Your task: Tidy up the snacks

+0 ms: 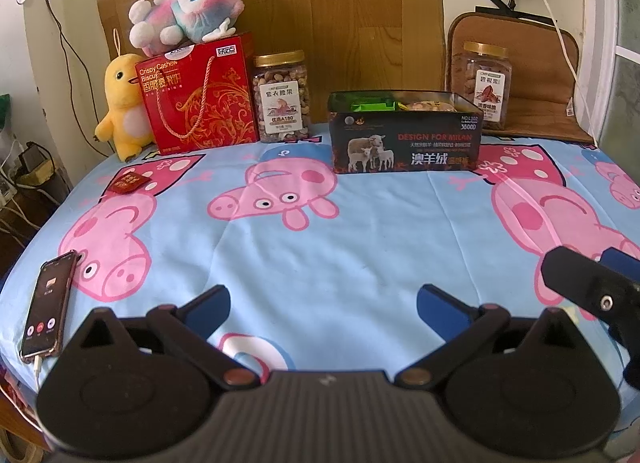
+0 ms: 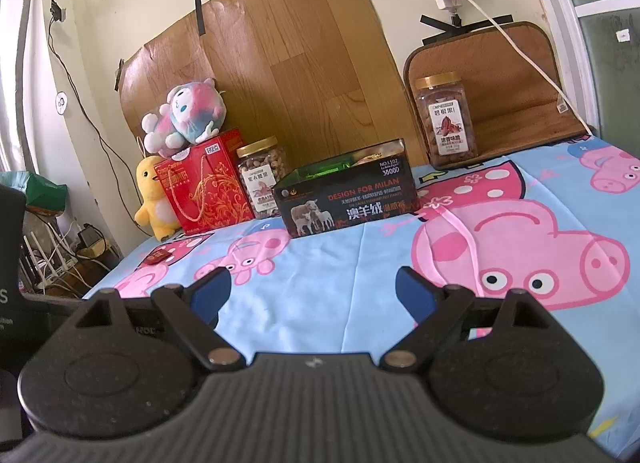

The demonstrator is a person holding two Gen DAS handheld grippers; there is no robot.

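An open black box point(image 1: 404, 143) point(image 2: 348, 199) stands at the back of the table, with green packets point(image 1: 372, 105) and yellowish snacks point(image 1: 430, 105) inside. A small red packet point(image 1: 129, 182) point(image 2: 158, 256) lies alone on the cloth at the left. My left gripper point(image 1: 324, 299) hovers open over the cloth in front of the box, holding nothing. Beside it on the right, my right gripper point(image 2: 314, 283) point(image 1: 586, 263) is also open with nothing between its fingers.
A red gift box point(image 1: 200, 95) with a plush toy point(image 1: 188, 7) on top, a yellow plush duck point(image 1: 122, 103) and a nut jar point(image 1: 282, 97) line the back left. Another jar point(image 1: 486, 85) stands back right. A phone point(image 1: 50, 307) lies near the left edge.
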